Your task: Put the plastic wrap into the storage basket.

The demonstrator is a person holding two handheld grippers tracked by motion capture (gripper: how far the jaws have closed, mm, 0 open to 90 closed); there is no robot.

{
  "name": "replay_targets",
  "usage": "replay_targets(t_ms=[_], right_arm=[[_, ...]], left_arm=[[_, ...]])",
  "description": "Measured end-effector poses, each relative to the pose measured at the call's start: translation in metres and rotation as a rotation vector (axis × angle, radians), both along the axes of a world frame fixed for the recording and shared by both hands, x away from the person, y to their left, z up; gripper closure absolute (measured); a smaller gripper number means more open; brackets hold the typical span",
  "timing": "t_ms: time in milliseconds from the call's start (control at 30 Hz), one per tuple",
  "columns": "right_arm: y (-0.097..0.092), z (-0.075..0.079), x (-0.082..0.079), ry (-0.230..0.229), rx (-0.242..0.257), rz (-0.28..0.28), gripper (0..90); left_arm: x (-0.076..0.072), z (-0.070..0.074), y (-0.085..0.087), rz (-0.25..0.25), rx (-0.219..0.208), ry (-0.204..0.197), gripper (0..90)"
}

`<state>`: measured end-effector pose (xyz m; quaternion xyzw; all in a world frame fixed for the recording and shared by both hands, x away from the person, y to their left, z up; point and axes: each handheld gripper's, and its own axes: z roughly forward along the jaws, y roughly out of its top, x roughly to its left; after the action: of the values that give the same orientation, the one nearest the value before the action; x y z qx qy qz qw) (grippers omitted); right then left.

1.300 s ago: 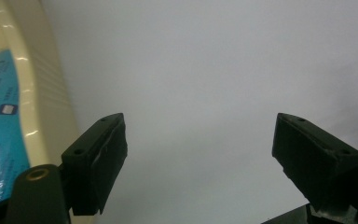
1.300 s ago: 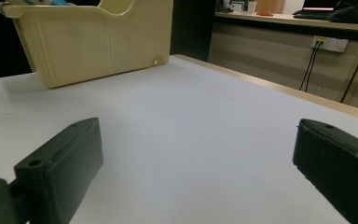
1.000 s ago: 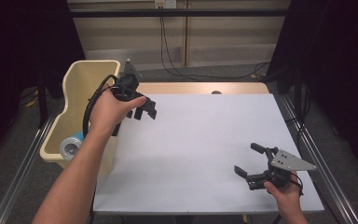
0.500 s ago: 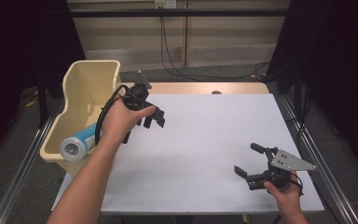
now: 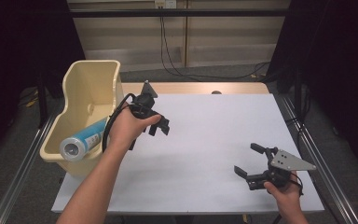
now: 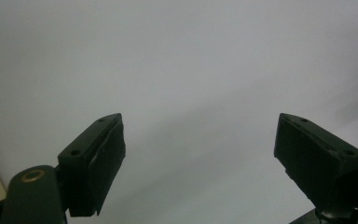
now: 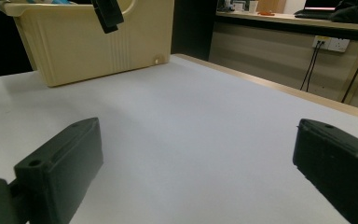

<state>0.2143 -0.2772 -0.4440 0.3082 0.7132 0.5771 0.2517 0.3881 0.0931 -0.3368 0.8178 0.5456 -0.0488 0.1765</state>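
Your left tongs [image 5: 160, 127] hang wide and empty over the table [image 5: 205, 140] — just beside the cream bin [image 5: 91, 93], where the blue-labelled tube [image 5: 81, 141] lies. Your right tongs [image 5: 251, 163] — wide too, empty, near the table's right front.

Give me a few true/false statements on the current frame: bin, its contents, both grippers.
1. The left gripper is holding the tube. False: its jaws stand wide apart with nothing between them, over the white table.
2. A blue and white tube lies in the cream bin, one end poking over the near rim. True.
3. The bin stands at the table's right edge. False: it stands at the left edge, beside the left gripper.
4. The right gripper is open and empty, low over the near right part of the table. True.
5. The two grippers are touching. False: they are far apart, with bare table between them.
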Motion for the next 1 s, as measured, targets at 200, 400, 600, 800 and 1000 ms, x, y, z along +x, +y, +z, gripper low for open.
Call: replay_targets(t_ms=[200, 400, 600, 800, 1000], right_arm=[[0.000, 0.000, 0.000, 0.003, 0.000, 0.001, 1.3], [0.000, 0.000, 0.000, 0.003, 0.001, 0.000, 1.3], [0.000, 0.000, 0.000, 0.003, -0.001, 0.002, 1.3], [0.000, 0.000, 0.000, 0.003, -0.002, 0.001, 1.3], [0.000, 0.000, 0.000, 0.004, -0.001, 0.002, 1.2]], left_arm=[[-0.002, -0.013, 0.001, -0.005, 0.005, 0.007, 16.3], [-0.006, -0.022, 0.003, -0.008, -0.007, -0.017, 16.2], [-0.015, -0.033, 0.005, -0.017, -0.034, -0.062, 16.2], [-0.022, -0.052, 0.008, -0.024, -0.034, -0.068, 15.9], [-0.028, -0.061, 0.010, -0.028, -0.035, -0.123, 15.9]])
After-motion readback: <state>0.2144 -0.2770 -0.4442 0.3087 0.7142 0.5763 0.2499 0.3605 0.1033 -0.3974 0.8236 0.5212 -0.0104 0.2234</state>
